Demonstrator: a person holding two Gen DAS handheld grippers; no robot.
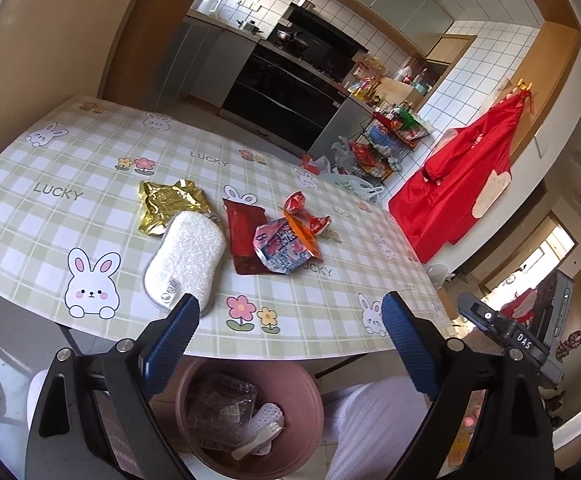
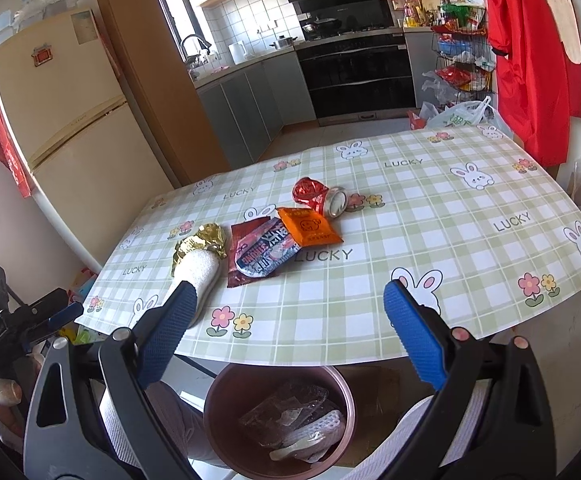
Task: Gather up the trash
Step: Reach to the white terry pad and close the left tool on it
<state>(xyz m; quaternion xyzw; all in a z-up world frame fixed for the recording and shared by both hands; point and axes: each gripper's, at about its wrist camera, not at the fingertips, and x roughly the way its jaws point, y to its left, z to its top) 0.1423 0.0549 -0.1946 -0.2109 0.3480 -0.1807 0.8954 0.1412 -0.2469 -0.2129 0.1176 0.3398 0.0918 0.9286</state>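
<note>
Judging by the pink bin (image 2: 278, 420) below the near table (image 2: 430, 208) edge, already holding clear film, white foam netting and a plastic fork, the task was reckoned partly done. Left on the checked cloth were a gold foil wrapper (image 1: 170, 200), a white sponge (image 1: 188, 258) partly overlapping it, a dark red pouch (image 1: 244, 232), a printed packet (image 1: 282, 250), an orange sachet (image 2: 308, 226) and a crushed red can (image 2: 318, 196). Both the left gripper (image 1: 290, 312) and the right gripper (image 2: 290, 300) were noted spread wide and empty, held over the near edge, nothing touched.

Checked table (image 2: 430, 200): wrappers (image 2: 266, 248), sponge (image 2: 202, 276).
</note>
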